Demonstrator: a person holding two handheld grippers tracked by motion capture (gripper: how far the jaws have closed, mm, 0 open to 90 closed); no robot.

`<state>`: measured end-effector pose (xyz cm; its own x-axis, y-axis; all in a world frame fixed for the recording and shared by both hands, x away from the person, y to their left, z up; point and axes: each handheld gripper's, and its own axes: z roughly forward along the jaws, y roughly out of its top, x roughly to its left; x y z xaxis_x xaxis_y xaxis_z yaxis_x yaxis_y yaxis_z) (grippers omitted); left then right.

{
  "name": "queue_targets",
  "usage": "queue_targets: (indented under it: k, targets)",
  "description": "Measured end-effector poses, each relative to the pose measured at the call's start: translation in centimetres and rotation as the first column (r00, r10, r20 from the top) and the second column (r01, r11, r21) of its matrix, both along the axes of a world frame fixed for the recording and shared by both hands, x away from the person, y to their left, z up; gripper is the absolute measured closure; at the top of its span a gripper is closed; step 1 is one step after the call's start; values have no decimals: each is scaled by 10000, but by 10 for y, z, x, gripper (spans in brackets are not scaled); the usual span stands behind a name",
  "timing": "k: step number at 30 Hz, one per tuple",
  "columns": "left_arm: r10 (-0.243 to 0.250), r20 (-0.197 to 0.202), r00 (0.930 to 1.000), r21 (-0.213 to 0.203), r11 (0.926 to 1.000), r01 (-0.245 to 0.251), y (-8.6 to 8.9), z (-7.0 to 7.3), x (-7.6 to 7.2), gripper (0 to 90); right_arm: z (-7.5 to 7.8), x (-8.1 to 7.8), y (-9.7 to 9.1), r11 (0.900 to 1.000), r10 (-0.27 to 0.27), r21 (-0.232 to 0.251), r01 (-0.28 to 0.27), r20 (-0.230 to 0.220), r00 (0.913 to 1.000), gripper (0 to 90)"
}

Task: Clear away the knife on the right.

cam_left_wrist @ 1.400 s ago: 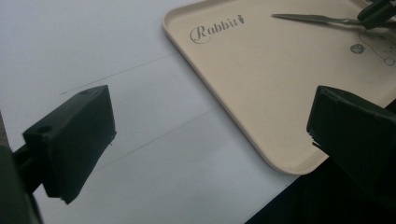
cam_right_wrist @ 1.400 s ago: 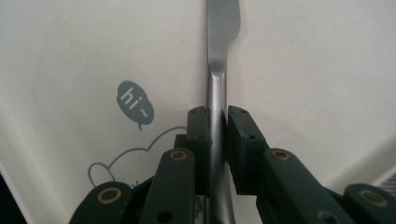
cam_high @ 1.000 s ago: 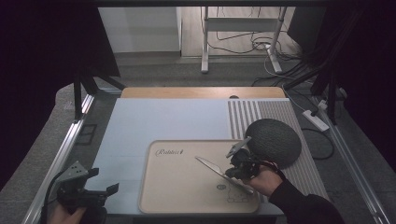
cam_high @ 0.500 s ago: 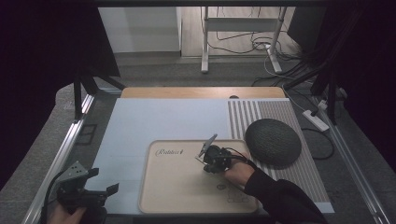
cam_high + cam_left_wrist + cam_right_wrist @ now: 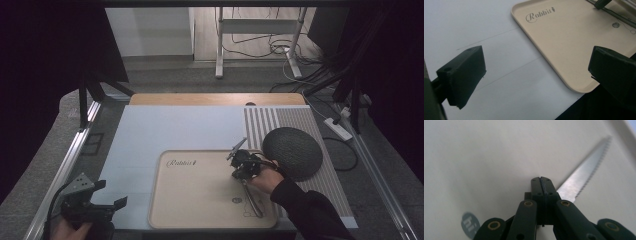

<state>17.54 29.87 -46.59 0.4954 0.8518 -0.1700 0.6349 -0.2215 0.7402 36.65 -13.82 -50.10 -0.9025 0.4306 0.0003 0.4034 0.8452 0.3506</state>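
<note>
Black jaws of the left gripper (image 5: 107, 206) are standing wide apart, empty, over white table (image 5: 175, 127) beside the beige tray (image 5: 564, 50) corner. Farther in, the right gripper (image 5: 239, 157) is clamping a serrated knife (image 5: 585, 176) above the tray's open middle, its tip nearing the far rim.

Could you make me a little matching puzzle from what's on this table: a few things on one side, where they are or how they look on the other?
Things:
1. knife
2. round dark mat
3. tray
4. left gripper

States:
A. jaws wide apart, over the white surface
B. beige, printed "Rabbit"
C. clamped in the right gripper
D. on the striped board beside the tray

Pairs: 1-C, 2-D, 3-B, 4-A
</note>
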Motion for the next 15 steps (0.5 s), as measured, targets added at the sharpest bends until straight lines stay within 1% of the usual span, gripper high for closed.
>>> queue_targets:
  k: [4, 7, 9, 11, 15]
  targets:
    - [-8, 5, 10000, -5, 10000, 8, 0, 0, 0, 21, 1, -4, -13, 9997, -236, 26, 237, -201, 9995, 899]
    - [-9, -2, 10000, -17, 10000, 9, 0, 0, 0, 22, 2, -13, -17, 9999, -162, -60, 160, -447, 9989, 899]
    - [-5, -3, 10000, -33, 10000, 5, 0, 0, 0, 22, 2, -19, -17, 9998, 38, -204, -47, -461, 9989, 898]
    - [-5, 0, 10000, -32, 10000, 5, 0, 0, 0, 22, 3, -24, -19, 9993, 75, -355, -92, -486, 9988, 898]
    - [-4, 2, 10000, -42, 10000, 4, 0, 0, 0, 22, 3, -28, -28, 9992, -82, -398, 58, -601, 9982, 899]
